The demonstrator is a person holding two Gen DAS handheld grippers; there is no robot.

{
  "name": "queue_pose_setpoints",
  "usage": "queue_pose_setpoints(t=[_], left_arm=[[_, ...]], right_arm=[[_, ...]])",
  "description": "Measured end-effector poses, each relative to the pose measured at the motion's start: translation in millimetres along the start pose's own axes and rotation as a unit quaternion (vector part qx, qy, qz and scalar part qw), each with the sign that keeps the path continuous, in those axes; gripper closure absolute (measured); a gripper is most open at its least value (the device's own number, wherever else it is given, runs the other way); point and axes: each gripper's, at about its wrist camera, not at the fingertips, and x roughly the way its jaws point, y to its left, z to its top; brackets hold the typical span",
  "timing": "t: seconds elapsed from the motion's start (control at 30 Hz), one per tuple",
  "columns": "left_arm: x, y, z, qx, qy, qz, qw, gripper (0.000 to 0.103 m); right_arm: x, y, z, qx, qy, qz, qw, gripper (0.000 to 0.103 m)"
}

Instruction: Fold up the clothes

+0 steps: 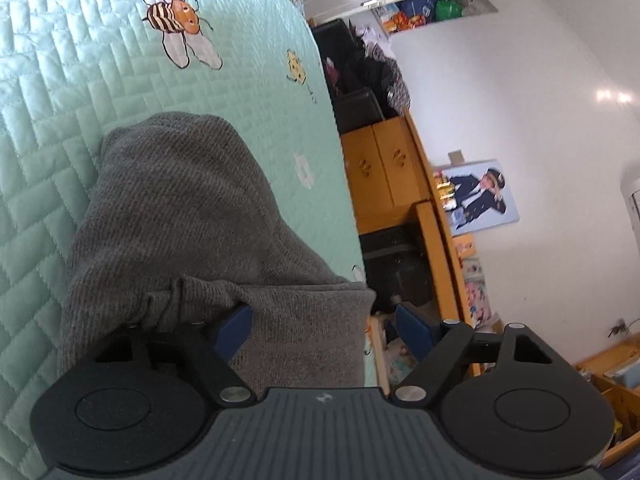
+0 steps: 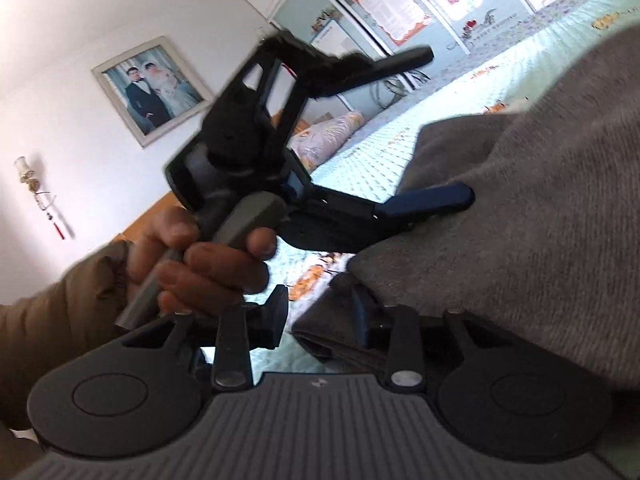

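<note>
With both our left gripper (image 1: 320, 322) and right gripper (image 2: 320, 312) spread wide, the grey garment (image 1: 180, 208) merely drapes over one finger each and could slide off onto the quilt (image 1: 48, 80).

The right gripper (image 2: 320, 316) stands parted over the bed (image 2: 400, 136), grey garment (image 2: 540, 220) lying over its right finger. A hand (image 2: 208, 256) holds the left gripper (image 2: 436, 128), spread wide against the garment.
</note>
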Motion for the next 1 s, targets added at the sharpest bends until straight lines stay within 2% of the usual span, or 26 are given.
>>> queue_pose_setpoints(t=[0.07,0.13,0.23,0.3,0.37,0.47,0.53,0.57,0.6,0.67,0.73,0.77,0.8,0.87,0.93,0.97,1.0], left_arm=[[-5,-8,3,0.008,-0.011,-0.006,0.9999,0.016],[-9,-19,4,0.023,-0.020,-0.023,0.9993,0.013],[-9,-32,-5,0.038,-0.023,-0.054,0.9975,0.011],[-5,-34,-14,0.050,-0.021,-0.039,0.9978,0.011],[-7,-29,-16,0.050,-0.025,-0.031,0.9980,0.011],[-8,-21,-19,0.049,-0.032,-0.018,0.9981,0.027],[-9,-16,-21,0.049,-0.036,-0.010,0.9981,0.038],[-10,-13,-22,0.049,-0.039,-0.006,0.9980,0.039],[-10,-11,-23,0.049,-0.041,-0.002,0.9980,0.042],[-11,-6,-25,0.049,-0.045,0.007,0.9977,0.042],[-12,-1,-27,0.049,-0.050,0.015,0.9974,0.042],[-13,2,-28,0.049,-0.052,0.020,0.9973,0.042],[-14,5,-30,0.049,-0.054,0.024,0.9970,0.042],[-15,8,-30,0.047,-0.058,0.025,0.9969,0.042],[-17,11,-30,0.043,-0.061,0.020,0.9970,0.042],[-17,12,-30,0.041,-0.063,0.018,0.9970,0.042],[-17,12,-30,0.040,-0.063,0.018,0.9971,0.042]], right_arm=[[-19,2,6,0.003,-0.022,0.008,1.000,0.054],[-39,4,13,0.009,-0.054,0.015,0.998,0.053],[-75,-4,35,0.040,-0.127,-0.003,0.991,0.048],[-87,-19,56,0.074,-0.153,-0.023,0.985,0.044],[-85,-35,75,0.096,-0.155,-0.031,0.983,0.040],[-70,-72,86,0.150,-0.131,-0.055,0.978,0.036],[-61,-100,79,0.192,-0.118,-0.096,0.970,0.052],[-59,-111,75,0.206,-0.117,-0.118,0.964,0.080],[-58,-120,71,0.218,-0.117,-0.137,0.959,0.103],[-64,-121,64,0.232,-0.126,-0.134,0.955,0.103],[-70,-115,62,0.234,-0.140,-0.113,0.955,0.097],[-76,-108,61,0.228,-0.157,-0.100,0.956,0.084],[-82,-102,60,0.223,-0.175,-0.087,0.955,0.066],[-94,-90,56,0.211,-0.206,-0.064,0.953,0.055],[-106,-89,47,0.204,-0.217,-0.060,0.953,0.054],[-107,-95,41,0.206,-0.202,-0.071,0.955,0.056],[-103,-99,38,0.200,-0.176,-0.096,0.959,0.076]])
